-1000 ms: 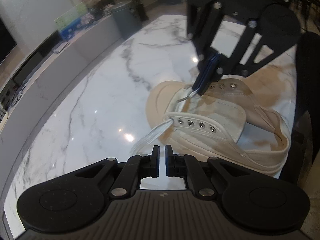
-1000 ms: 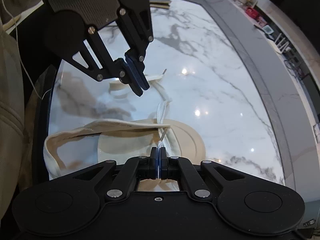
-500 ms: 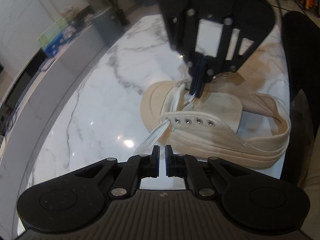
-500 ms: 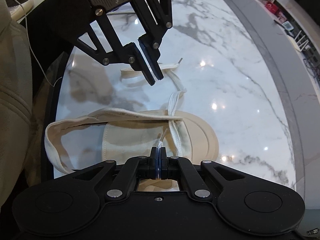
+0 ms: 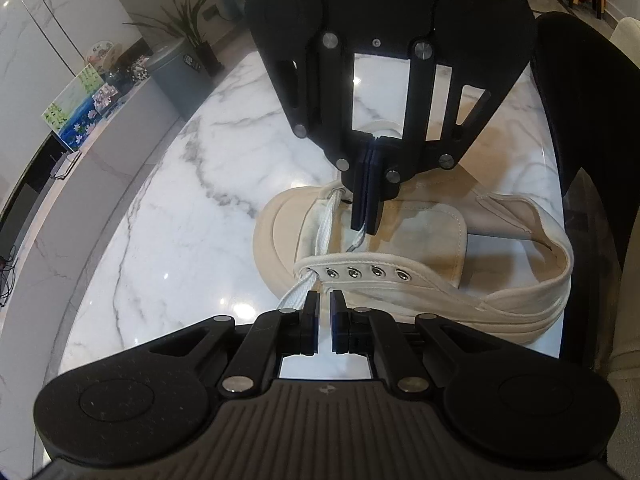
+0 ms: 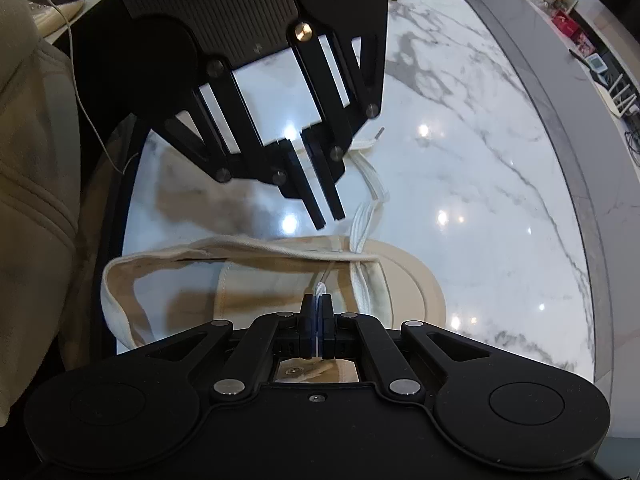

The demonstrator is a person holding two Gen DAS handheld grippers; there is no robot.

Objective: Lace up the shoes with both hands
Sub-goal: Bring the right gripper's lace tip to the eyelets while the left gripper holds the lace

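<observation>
A cream canvas shoe [image 5: 424,240] lies on the white marble table [image 5: 180,220], toe to the left in the left wrist view, with a row of metal eyelets [image 5: 362,273] on its near flap. A white flat lace [image 5: 326,220] crosses the toe end and trails onto the table [image 6: 372,184]. My right gripper [image 5: 365,232] hangs over the tongue, shut on the lace tip [image 6: 322,288]. My left gripper [image 5: 324,300] sits just in front of the near eyelet row. It is closed to a thin slit with nothing in it, which the right wrist view of this left gripper [image 6: 330,222] also shows.
A black chair back [image 5: 592,120] stands at the table's right side. A beige cushion [image 6: 32,160] and a thin white cable [image 6: 80,92] lie near the shoe's heel. A grey bin [image 5: 176,76] and a plant stand beyond the table's far edge.
My left gripper has rolled and sunk toward the near eyelet row, so the two grippers now face each other squarely. The right gripper stays over the tongue with the lace tip in it.
</observation>
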